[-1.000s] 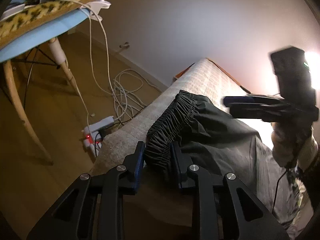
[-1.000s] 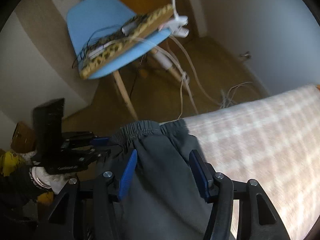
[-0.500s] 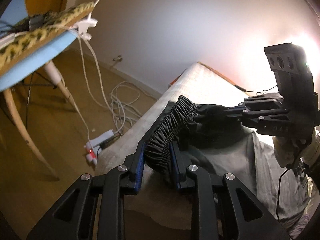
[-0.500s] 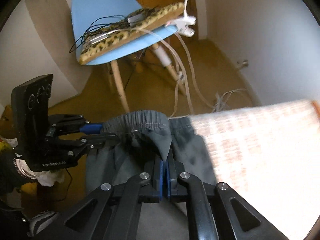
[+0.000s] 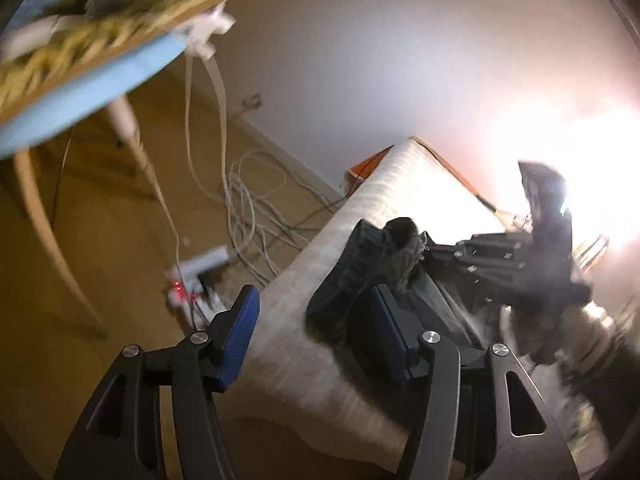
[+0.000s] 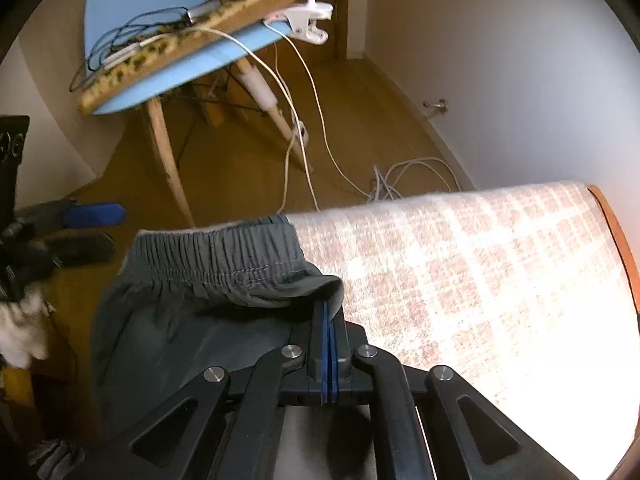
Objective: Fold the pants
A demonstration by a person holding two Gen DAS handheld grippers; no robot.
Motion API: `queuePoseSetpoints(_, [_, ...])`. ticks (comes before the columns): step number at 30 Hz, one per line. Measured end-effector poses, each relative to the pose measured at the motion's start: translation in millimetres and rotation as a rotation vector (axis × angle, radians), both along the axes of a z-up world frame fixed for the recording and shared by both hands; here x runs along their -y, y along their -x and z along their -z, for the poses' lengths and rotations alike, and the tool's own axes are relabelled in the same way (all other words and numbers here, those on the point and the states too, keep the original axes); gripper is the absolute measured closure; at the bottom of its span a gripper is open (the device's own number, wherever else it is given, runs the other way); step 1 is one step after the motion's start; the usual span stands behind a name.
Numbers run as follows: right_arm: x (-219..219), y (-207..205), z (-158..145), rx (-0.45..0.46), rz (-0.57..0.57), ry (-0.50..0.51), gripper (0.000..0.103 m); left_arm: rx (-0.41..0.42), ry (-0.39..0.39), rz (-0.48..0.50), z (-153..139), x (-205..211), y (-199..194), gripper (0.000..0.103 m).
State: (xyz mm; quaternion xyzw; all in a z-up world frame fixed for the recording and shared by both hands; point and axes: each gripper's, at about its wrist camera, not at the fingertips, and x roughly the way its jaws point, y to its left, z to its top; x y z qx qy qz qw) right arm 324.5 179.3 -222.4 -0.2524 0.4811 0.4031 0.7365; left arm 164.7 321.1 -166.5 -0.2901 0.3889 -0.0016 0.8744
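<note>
Right gripper fingers clamp the dark grey elastic-waisted pants on the checked mattress; left gripper fingers spread, empty.

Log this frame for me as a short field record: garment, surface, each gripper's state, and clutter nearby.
garment: dark grey pants with elastic waistband, bunched at the bed edge
surface: bed with checked cover
left gripper: jaws open, holding nothing, waistband just ahead of them
right gripper: jaws shut on a pinch of pants fabric below the waistband
background: blue chair with leopard-print cushion; white cables on the wooden floor
image quality: left wrist view blurred
</note>
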Motion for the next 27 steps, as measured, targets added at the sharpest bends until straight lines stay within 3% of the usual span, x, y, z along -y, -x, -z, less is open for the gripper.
queuePoseSetpoints(4, [3, 1, -4, -0.043, 0.012, -0.044, 0.102, -0.016, 0.125, 0.014, 8, -1, 4, 0.046])
queuePoseSetpoints(6, [8, 3, -11, -0.028, 0.018, -0.048, 0.093, -0.016, 0.158, 0.035, 10, 6, 1, 0.046])
queuePoseSetpoints(8, [12, 6, -21, -0.009, 0.021, -0.054, 0.072, -0.015, 0.191, 0.052, 12, 12, -3, 0.046])
queuePoseSetpoints(11, [24, 12, -36, 0.018, 0.027, -0.067, 0.071, -0.019, 0.231, 0.069, 16, 25, -6, 0.046])
queuePoseSetpoints(15, [39, 23, -50, -0.016, 0.039, -0.107, 0.071, -0.038, 0.198, 0.054, 20, 37, -14, 0.045])
queuePoseSetpoints(18, [45, 36, -53, -0.075, 0.023, -0.148, 0.071, -0.038, 0.149, 0.040, 16, 41, -19, 0.039])
queuePoseSetpoints(27, [57, 42, -17, -0.166, 0.050, -0.106, 0.071, -0.039, 0.141, -0.098, 17, 34, -9, 0.039])
